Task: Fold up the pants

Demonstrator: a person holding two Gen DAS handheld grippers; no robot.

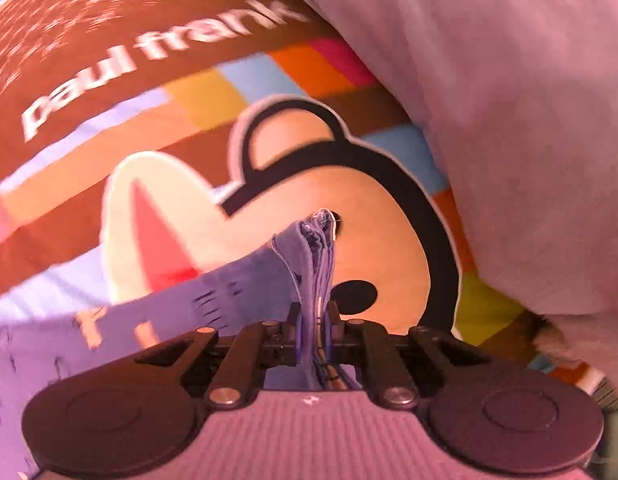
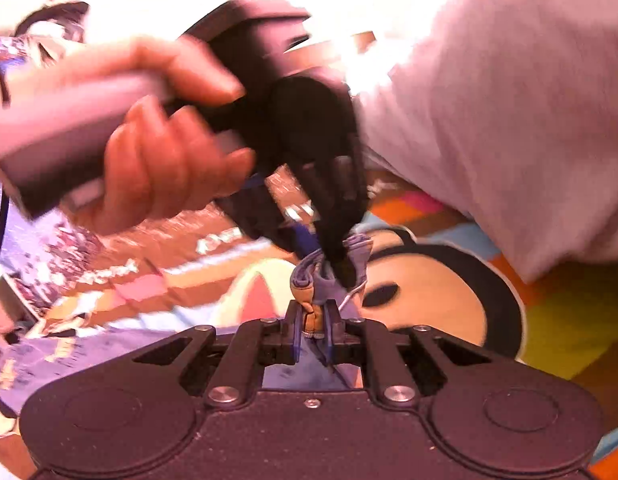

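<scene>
the left gripper (image 1: pixel 314 316) has its jaws squeezed tight on a bunched edge of the purple pants (image 1: pixel 189 300). the right gripper (image 2: pixel 314 320) is pinched tight on the pants (image 2: pixel 337 264) too, right by the other one. the rest of the pants hangs down over the bright monkey blanket (image 1: pixel 213 92). the fold looks only half done; the edges must still be laid flat.

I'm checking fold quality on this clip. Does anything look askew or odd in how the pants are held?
Nothing is damaged. The pants are bunched into a thick wad in the left tongs, and the right tongs grip the same bunch right beside them, above the blanket.
</scene>
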